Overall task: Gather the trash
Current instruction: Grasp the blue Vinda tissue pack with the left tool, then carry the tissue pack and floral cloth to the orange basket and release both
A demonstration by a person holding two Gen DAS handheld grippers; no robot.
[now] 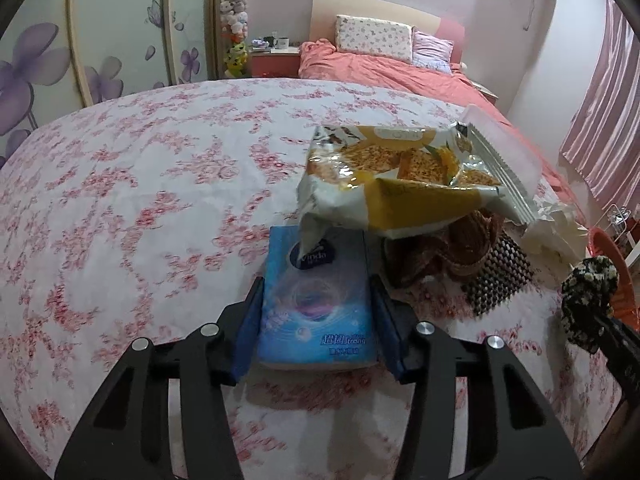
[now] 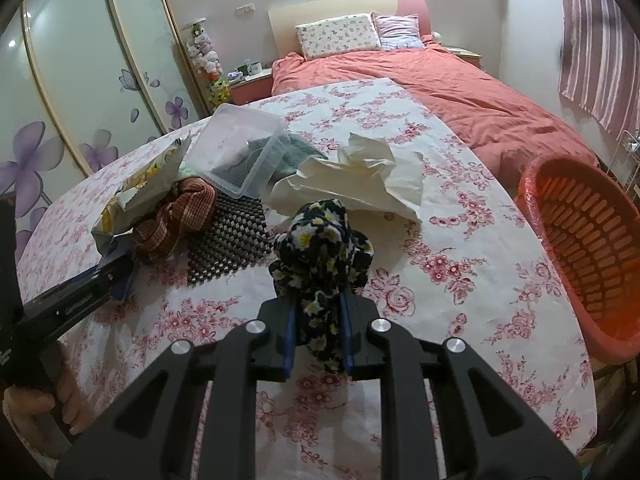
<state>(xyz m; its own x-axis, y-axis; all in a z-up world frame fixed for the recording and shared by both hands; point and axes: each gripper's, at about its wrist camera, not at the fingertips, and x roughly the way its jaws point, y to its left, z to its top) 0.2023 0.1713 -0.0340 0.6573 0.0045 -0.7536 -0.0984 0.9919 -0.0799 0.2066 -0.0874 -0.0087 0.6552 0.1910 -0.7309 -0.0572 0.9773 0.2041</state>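
Note:
My left gripper (image 1: 318, 286) is shut on a blue tissue pack (image 1: 316, 304) and holds it just above the flowered table (image 1: 120, 208). A yellow-white snack bag (image 1: 396, 176) lies over the pack's far end. My right gripper (image 2: 319, 304) is shut on a black floral cloth bundle (image 2: 324, 248), also seen in the left wrist view (image 1: 588, 296). A crumpled white paper (image 2: 360, 180) lies just beyond it. An orange basket (image 2: 588, 240) stands at the table's right edge.
A brown checked cloth (image 2: 176, 216), a dark woven mat (image 2: 232, 232) and a clear plastic box (image 2: 244, 148) over a grey cloth lie in the pile. A bed with a pink cover (image 2: 460, 96) lies behind the table. Wardrobe doors (image 2: 80, 80) stand at left.

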